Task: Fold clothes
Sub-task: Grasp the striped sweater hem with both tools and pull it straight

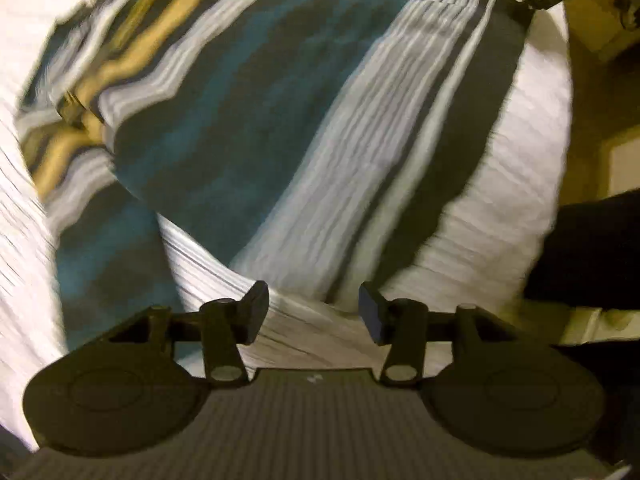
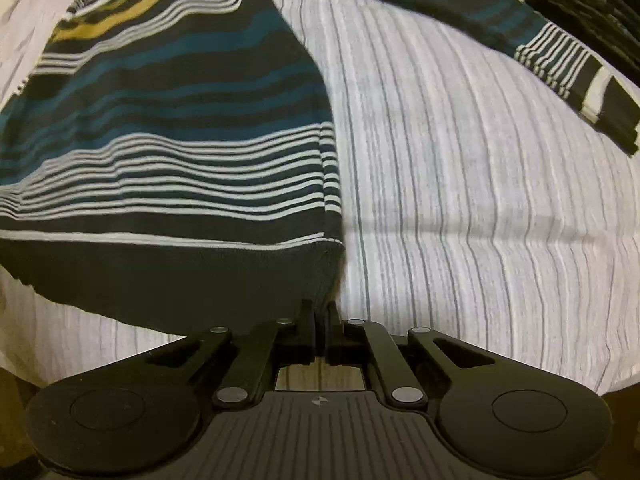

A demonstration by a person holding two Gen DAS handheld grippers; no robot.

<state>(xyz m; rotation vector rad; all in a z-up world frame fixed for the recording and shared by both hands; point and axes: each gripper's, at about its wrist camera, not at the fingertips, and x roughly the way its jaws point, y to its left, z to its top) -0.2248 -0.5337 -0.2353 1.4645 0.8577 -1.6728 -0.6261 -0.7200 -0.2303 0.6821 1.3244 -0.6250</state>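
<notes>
I am working over a striped sweater (image 2: 168,128) that is lying spread on a white bedsheet with thin grey lines (image 2: 460,208). My right gripper (image 2: 320,312) is pointing down with its fingers pressed together on the dark hem corner of the sweater, which is filling the view from nine to twelve o'clock; one sleeve (image 2: 560,52) is lying apart toward two o'clock, its cuff near the edge of the bed. My left gripper (image 1: 314,312) is hanging with its fingers spread and nothing between them, bare sheet below; in its blurred view the sweater is stretching from ten to one o'clock, where the right gripper is showing at the hem corner.
</notes>
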